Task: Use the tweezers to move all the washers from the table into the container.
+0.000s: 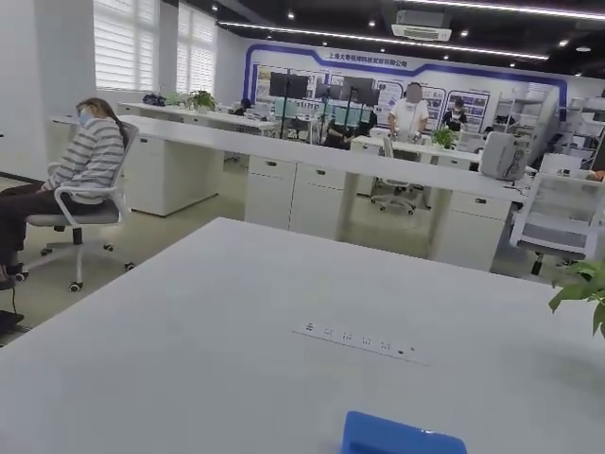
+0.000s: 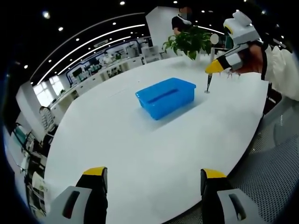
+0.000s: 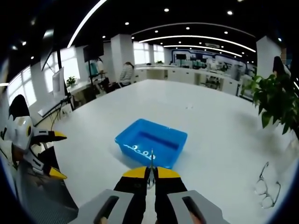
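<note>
Tweezers [image 3: 151,161] sit clamped in our right gripper [image 3: 151,173] near the blue container [image 3: 135,157], while our left gripper [image 2: 154,172] gapes wide over the table [image 2: 117,140].

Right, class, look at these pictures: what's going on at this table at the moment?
A person works at a white table with a two-jaw gripper in each hand. The right gripper is shut on thin metal tweezers, pointed toward a blue rectangular plastic container. The left gripper is open and holds nothing. A few small pale bits lie in the container, too small to tell whether they are washers.
</note>
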